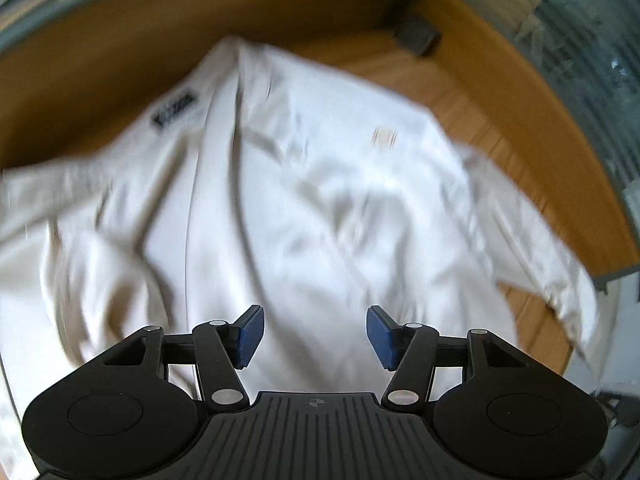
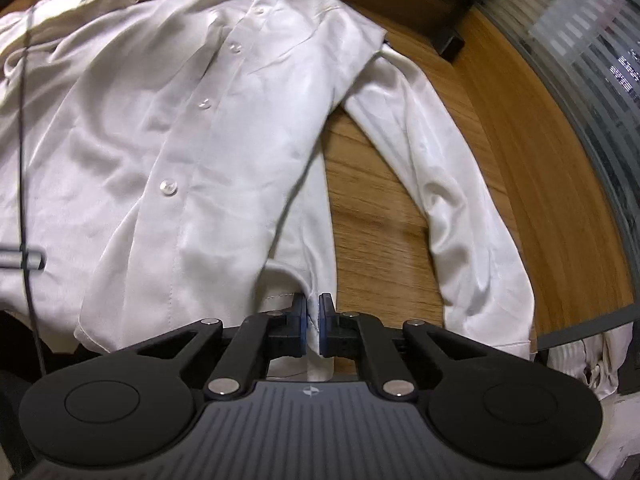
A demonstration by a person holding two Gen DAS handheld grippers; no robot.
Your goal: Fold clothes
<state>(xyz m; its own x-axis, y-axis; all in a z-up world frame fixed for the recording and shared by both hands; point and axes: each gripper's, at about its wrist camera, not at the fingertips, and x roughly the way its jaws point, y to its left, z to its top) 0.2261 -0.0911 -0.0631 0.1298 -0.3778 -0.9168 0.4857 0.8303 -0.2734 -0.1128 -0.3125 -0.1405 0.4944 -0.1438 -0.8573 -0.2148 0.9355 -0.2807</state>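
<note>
Only an unreadable dark label [image 1: 174, 110] on the white shirt [image 1: 304, 184]; left tool [image 1: 315, 336] spread, right tool [image 2: 313, 322] pinching its hem.

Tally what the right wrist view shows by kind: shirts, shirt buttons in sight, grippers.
Shirts: 1, a white shirt spread on the wooden table
Buttons in sight: 4, the nearest button being the clearest
Grippers: 1, the right gripper, jaws shut on the shirt's hem
Total: 6

Wooden table [image 2: 372, 208] carries a white buttoned shirt [image 2: 160, 128], spread flat, one sleeve [image 2: 460, 200] lying alongside.
</note>
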